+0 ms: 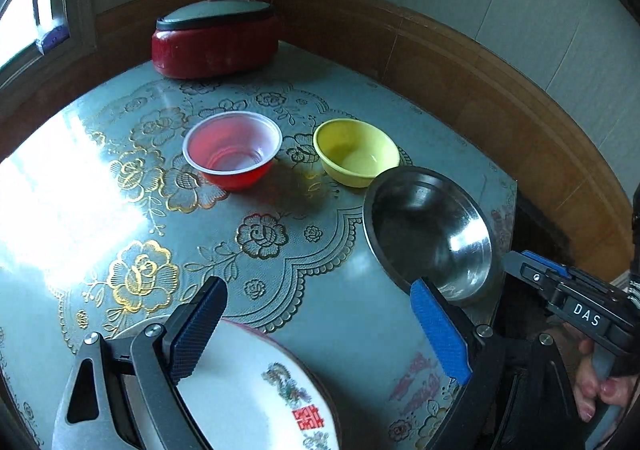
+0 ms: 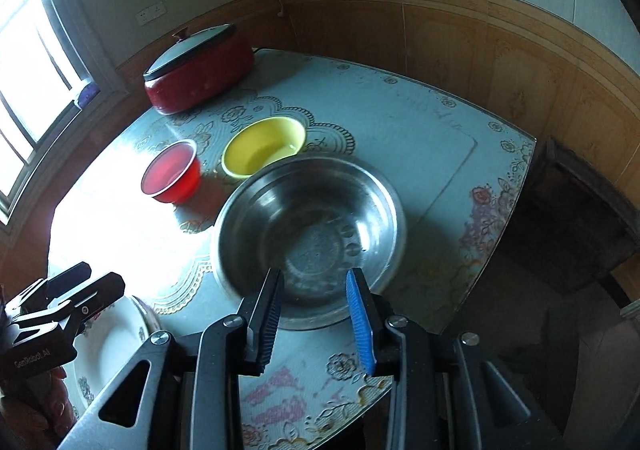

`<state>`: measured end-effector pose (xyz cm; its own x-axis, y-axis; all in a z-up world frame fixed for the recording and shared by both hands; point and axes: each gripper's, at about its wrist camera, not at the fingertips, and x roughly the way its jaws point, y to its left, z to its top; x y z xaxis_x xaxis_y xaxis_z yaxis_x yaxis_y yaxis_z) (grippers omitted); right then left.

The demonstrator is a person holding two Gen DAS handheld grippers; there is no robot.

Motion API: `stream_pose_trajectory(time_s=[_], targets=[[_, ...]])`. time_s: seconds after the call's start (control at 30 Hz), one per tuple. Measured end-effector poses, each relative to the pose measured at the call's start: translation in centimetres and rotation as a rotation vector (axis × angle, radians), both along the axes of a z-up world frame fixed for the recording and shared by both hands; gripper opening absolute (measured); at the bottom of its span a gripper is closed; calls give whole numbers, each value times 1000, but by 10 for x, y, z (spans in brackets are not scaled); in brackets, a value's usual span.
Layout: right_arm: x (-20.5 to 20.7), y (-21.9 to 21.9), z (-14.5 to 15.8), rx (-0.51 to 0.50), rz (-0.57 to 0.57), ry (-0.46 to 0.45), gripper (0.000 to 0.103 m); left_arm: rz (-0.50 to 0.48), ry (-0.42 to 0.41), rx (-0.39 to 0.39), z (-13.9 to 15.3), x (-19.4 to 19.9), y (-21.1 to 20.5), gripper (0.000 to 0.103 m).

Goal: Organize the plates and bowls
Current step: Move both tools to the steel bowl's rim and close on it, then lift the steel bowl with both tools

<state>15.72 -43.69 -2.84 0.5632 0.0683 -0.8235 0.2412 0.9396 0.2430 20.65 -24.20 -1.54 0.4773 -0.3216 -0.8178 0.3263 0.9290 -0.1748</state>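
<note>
Left wrist view: left gripper (image 1: 318, 320) jaws are spread wide above a white plate (image 1: 256, 386). Right gripper (image 2: 316, 316) jaws stand partly apart, pinching nothing, over the near rim of a steel bowl (image 2: 308, 230). Past them sit a yellow bowl (image 2: 262, 145) and red bowl (image 2: 172, 173).

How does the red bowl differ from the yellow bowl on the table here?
The red bowl is translucent plastic with a pale, whitish rim; the yellow bowl is opaque and one colour throughout. The red bowl sits nearer the window side, the yellow bowl nearer the steel basin. Both stand upright, look empty, are similar in size, and neither gripper touches them.
</note>
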Motion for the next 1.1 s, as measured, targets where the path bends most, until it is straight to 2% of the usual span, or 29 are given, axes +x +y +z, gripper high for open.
stream_pose_trajectory(time_s=[0.2,0.27,0.5,0.63,1.0,1.1], targets=[[10,-30,-6,20,-44,-8,33,25,63,-2,-13,24,-17,94],[16,-41,-11,22,-58,-2,36,28,79,11,-19,31,-23,94],[41,-70,-35,90,-74,33,37,21,138,61,-41,58,-44,94],[57,-82,-48,139,-85,58,37,5,143,85,-47,67,-56,94],[78,-88,-70,210,-88,97,37,-36,178,124,-67,78,-79,93],[83,-91,-76,232,-95,106,37,-46,184,127,-72,82,-84,88]])
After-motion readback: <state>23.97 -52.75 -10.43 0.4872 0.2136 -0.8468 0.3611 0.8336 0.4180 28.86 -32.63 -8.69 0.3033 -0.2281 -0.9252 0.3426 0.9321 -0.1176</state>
